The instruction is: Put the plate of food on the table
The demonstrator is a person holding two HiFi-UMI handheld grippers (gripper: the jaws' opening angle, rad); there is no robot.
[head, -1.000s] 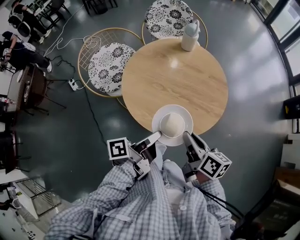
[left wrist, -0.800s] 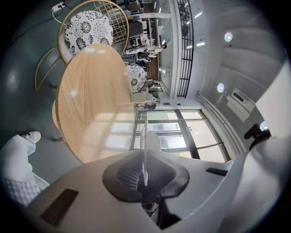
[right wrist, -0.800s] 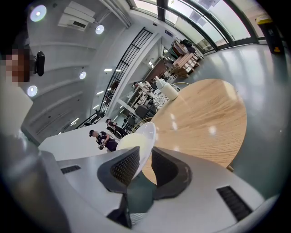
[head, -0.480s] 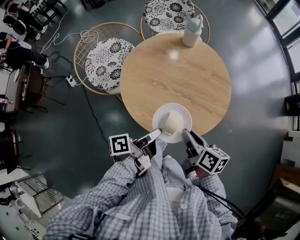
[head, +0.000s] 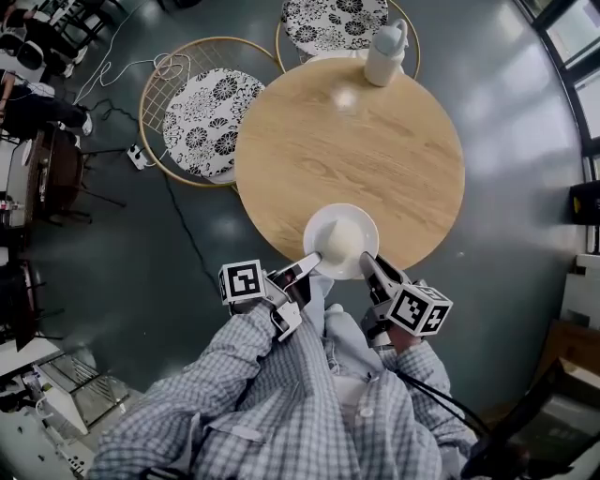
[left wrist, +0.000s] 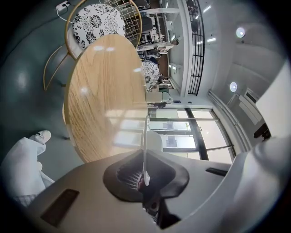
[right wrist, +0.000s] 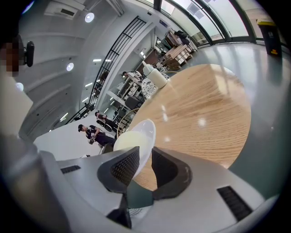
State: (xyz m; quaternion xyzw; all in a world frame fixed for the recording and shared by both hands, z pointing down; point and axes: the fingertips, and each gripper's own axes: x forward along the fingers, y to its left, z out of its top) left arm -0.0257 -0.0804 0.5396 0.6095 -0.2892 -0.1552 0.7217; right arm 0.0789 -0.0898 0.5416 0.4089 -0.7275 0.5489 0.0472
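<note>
A white plate (head: 322,225) carries a pale dome of food (head: 344,240) and hovers over the near edge of the round wooden table (head: 347,141). My left gripper (head: 308,263) is shut on the plate's left rim. My right gripper (head: 367,263) is shut on its right rim. The left gripper view shows the plate (left wrist: 145,136) edge-on, with its rim pinched in the left gripper (left wrist: 144,175). In the right gripper view the plate (right wrist: 146,132) with the food (right wrist: 128,141) runs between the pads of the right gripper (right wrist: 144,167), and the table (right wrist: 204,113) lies beyond.
A white lidded bottle (head: 385,53) stands at the table's far edge. Two wire chairs with floral cushions (head: 199,111) (head: 334,20) stand at the far left and far side. A cable and a power strip (head: 137,157) lie on the dark floor at left.
Both grippers have carried the plate slightly farther in over the table's near edge. Their grip on the rim is the same.
</note>
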